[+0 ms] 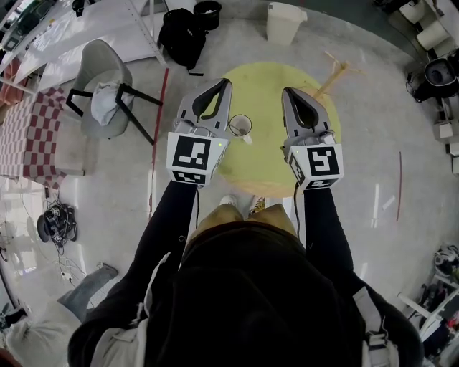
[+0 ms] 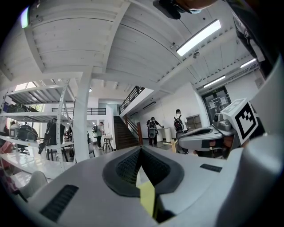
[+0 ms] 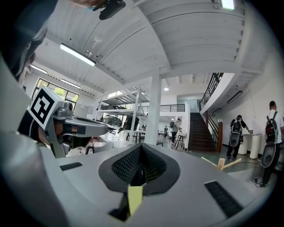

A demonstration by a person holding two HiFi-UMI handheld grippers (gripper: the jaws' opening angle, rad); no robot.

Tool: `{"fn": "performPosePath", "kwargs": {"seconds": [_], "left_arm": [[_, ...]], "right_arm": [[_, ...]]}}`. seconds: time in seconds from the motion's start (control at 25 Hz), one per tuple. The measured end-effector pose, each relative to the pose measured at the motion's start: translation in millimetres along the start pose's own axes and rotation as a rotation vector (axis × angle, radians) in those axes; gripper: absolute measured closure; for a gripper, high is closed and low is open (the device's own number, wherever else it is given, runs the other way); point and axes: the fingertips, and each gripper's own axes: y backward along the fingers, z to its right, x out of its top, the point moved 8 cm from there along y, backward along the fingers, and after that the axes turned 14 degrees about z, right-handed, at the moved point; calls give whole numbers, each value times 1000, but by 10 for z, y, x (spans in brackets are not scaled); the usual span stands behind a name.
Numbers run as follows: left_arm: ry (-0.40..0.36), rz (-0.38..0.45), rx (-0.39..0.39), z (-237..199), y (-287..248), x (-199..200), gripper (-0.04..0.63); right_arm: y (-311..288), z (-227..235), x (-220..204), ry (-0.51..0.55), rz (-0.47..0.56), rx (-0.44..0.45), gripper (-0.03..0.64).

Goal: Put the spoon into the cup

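In the head view a glass cup stands on the near left part of a round yellow table. A small white piece lies against the cup's near side; I cannot tell whether it is the spoon. My left gripper hovers just left of the cup, shut and empty. My right gripper hovers right of the cup, also shut with nothing in it. Both gripper views look level across the hall, past the closed left gripper and closed right gripper; neither shows the cup or the table.
A grey chair with a cloth stands left of the table, a black bag and a white bin beyond it. A wooden stand leans at the table's far right. People and a staircase are far off.
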Motion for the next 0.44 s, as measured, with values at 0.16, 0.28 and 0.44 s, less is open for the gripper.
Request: {"fn": "performPosePath", "kwargs": {"seconds": [0.16, 0.28, 0.44], "left_arm": [[-2, 0, -1, 2, 11, 6, 580], [-2, -2, -5, 19, 8, 4, 581], [-2, -7, -9, 30, -1, -8, 581]], "right_arm": [[8, -2, 2, 2, -1, 2, 592], [10, -3, 5, 2, 0, 3, 591], [15, -7, 8, 4, 4, 6, 591]]}}
